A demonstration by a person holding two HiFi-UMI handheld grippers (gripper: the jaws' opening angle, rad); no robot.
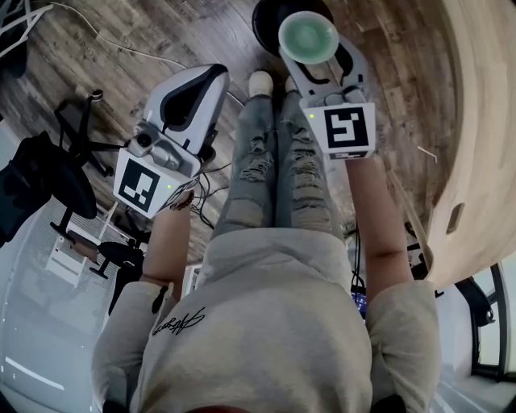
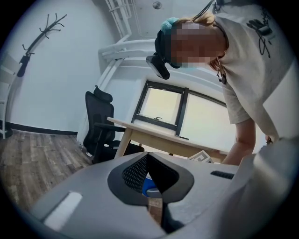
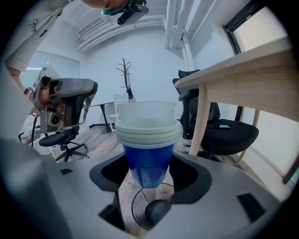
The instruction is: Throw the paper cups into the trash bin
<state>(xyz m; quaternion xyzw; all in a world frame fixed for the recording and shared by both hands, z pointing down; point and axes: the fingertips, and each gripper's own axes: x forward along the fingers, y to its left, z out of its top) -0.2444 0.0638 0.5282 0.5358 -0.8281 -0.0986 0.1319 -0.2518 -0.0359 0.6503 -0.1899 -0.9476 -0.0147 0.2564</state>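
The wood floor [image 1: 137, 48] spreads under me. The pale desk [image 1: 476, 145] curves along my right side, and a black chair [image 3: 224, 128] stands by its leg. At the top of the head view sits the dark round bin [image 1: 264, 20].

My left gripper [image 1: 197, 87] is out over the floor, left of my legs [image 1: 274, 161]. Its jaws are together, tips meeting, with nothing gripped between them.

My right gripper [image 1: 322, 60] is out in front of my right leg, and its jaws are clamped on the cups [image 3: 147, 140]. These are a nested stack, blue at the base with pale rims ringed above, standing upright between the pads. The pads press the blue lower part from both sides.

In the head view the stack's open mouth faces up at me and overlaps the bin. In the right gripper view a round rim and a dark shape lie straight below the blue base, apart from it.
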